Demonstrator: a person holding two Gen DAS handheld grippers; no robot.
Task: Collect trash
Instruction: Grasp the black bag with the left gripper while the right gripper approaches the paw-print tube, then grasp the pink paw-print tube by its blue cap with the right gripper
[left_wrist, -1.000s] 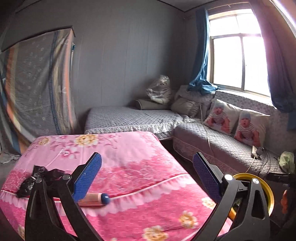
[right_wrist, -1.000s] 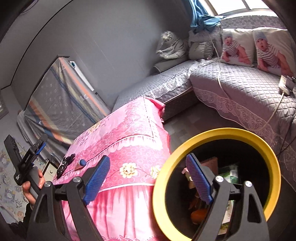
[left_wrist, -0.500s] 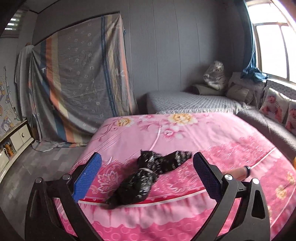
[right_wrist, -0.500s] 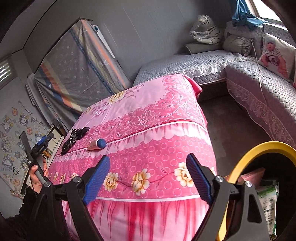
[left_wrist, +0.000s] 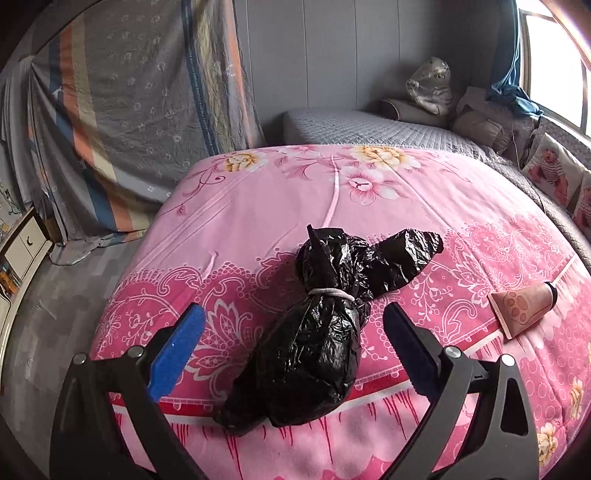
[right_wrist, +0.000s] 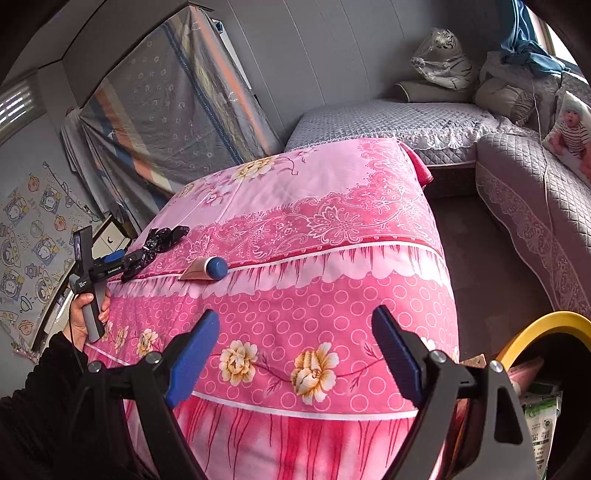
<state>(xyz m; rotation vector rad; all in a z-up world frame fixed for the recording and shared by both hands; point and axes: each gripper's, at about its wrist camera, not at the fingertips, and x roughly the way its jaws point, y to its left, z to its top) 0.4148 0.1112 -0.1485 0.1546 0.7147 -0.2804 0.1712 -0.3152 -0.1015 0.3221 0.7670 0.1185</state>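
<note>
A black plastic bag (left_wrist: 325, 325), tied with a grey band, lies on the pink bedspread (left_wrist: 332, 192) near its front edge. My left gripper (left_wrist: 295, 347) is open, its blue pads on either side of the bag's lower half, not touching it. A pink tube with a dark cap (left_wrist: 524, 306) lies to the bag's right. In the right wrist view, my right gripper (right_wrist: 291, 347) is open and empty in front of the bed's side. The bag (right_wrist: 159, 240), the tube (right_wrist: 207, 269) and the left gripper (right_wrist: 122, 258) show at the far left. A yellow-rimmed bin (right_wrist: 535, 325) holding trash is at the lower right.
A grey quilted sofa (right_wrist: 535, 177) with baby-print cushions runs along the right. A grey bed (left_wrist: 369, 125) stands behind the pink bed. A striped sheet (left_wrist: 129, 92) hangs on the left wall. A white cabinet (left_wrist: 22, 243) stands at the far left.
My left gripper has swung left from the sofa side and closed in on the black bag, now between its pads. My right gripper has turned away from the bin toward the bed.
</note>
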